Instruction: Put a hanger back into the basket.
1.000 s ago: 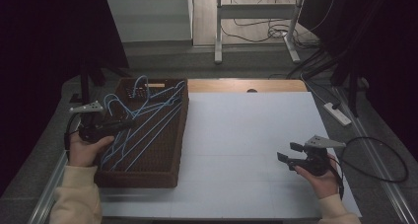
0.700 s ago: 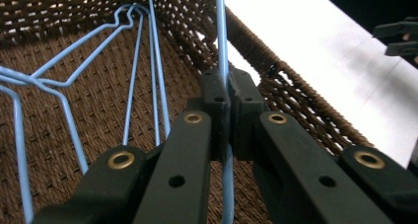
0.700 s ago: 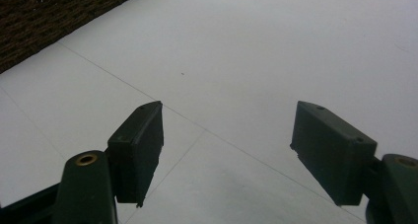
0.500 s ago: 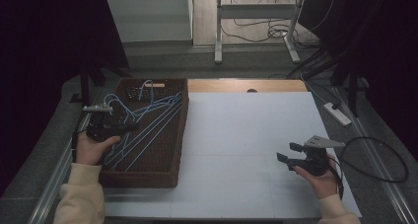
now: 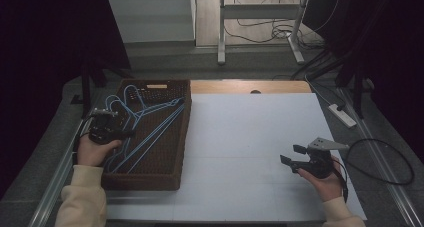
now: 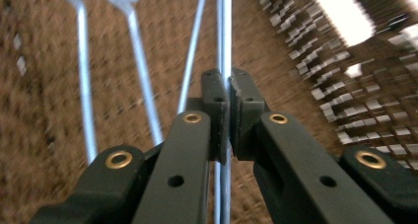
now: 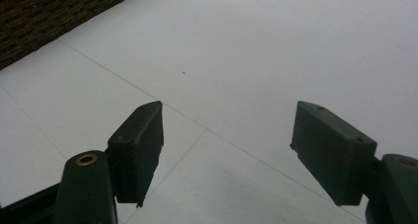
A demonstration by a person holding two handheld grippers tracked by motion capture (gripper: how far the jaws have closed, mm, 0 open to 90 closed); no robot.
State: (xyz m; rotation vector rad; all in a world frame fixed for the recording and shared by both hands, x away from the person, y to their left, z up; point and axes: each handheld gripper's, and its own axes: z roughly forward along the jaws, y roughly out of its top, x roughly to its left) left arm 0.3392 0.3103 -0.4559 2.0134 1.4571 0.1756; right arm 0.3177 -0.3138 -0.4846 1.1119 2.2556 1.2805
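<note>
High view: a dark brown woven rectangular basket (image 5: 150, 179) is seen at the left of a white table surface (image 5: 250, 137), with thin light-blue wire hangers (image 5: 150, 119) lying inside it.
Left gripper: the left gripper (image 5: 131, 134) is held over the basket's left side by the left hand (image 5: 94, 149), which comes out of a cream sleeve (image 5: 82, 199).
Left gripper view: the left gripper (image 6: 228, 88) is closed, and a blue wire of a hanger (image 6: 226, 31) is pinched between its black jaws above the basket's woven bottom (image 6: 39, 86).
Right gripper: the right gripper (image 5: 292, 155) is held in the right hand (image 5: 320, 179) just above the white surface, well apart from the basket.
Right gripper view: the right gripper (image 7: 226, 152) is spread wide with nothing between its jaws; the basket's wall (image 7: 44, 12) is seen at the upper left.
Cable: a black cable (image 5: 385, 159) is looped on the floor to the right of the table.
</note>
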